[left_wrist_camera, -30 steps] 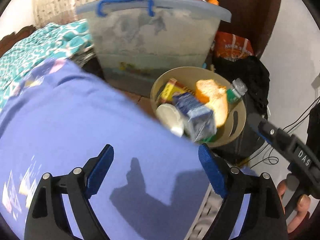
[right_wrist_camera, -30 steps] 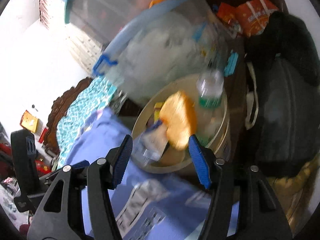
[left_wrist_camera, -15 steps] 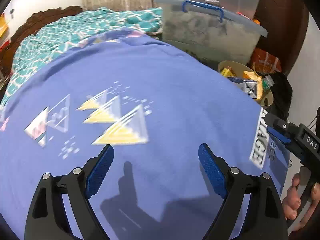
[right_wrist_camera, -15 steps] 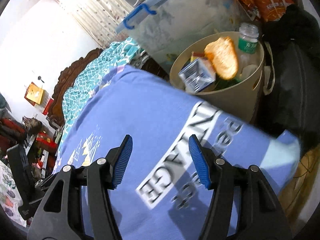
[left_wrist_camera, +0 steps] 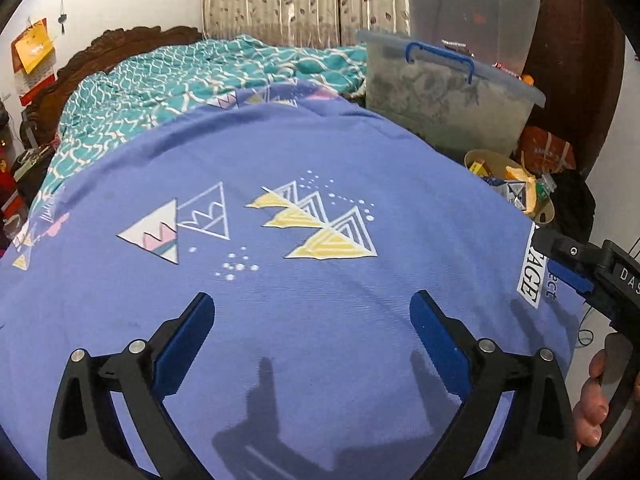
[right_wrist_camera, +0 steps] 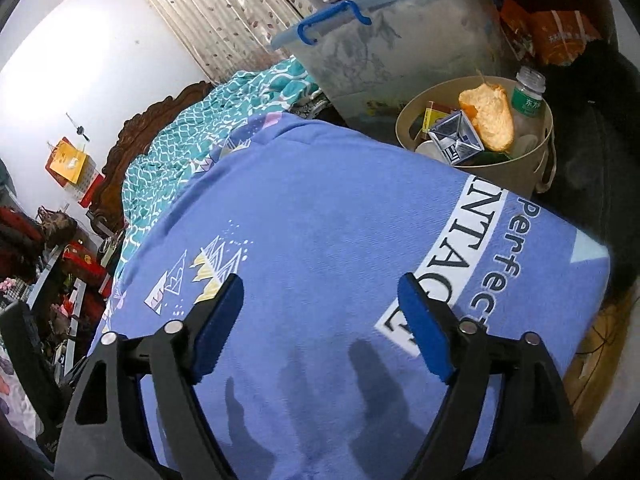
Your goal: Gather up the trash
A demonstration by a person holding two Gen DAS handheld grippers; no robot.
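Note:
A beige trash basket [right_wrist_camera: 516,184] stands on the floor past the bed's far right corner, small at the right edge of the left wrist view [left_wrist_camera: 547,213]. It holds a piece of bread [right_wrist_camera: 490,120], a blue-grey carton [right_wrist_camera: 456,140], a clear bottle with a green label [right_wrist_camera: 528,96] and a yellow-red box [right_wrist_camera: 434,114]. My left gripper [left_wrist_camera: 312,308] hovers over the blue-purple bedsheet [left_wrist_camera: 320,168], its jaws opening with nothing between them. Above the sheet's lettered corner [right_wrist_camera: 460,256], my right gripper [right_wrist_camera: 320,284] is also opening and empty.
A cloudy storage box with a blue handle [right_wrist_camera: 380,40] sits behind the basket. A teal patterned blanket [left_wrist_camera: 200,80] covers the bed's far end by a carved headboard [left_wrist_camera: 132,40]. Orange bags [right_wrist_camera: 560,36] and a black bag [right_wrist_camera: 592,140] crowd the right. A hand [left_wrist_camera: 596,408] grips the right tool.
Both grippers have drawn back from the basket over the bed, so the basket now looks smaller and farther. Both pairs of jaws stand wider than before.

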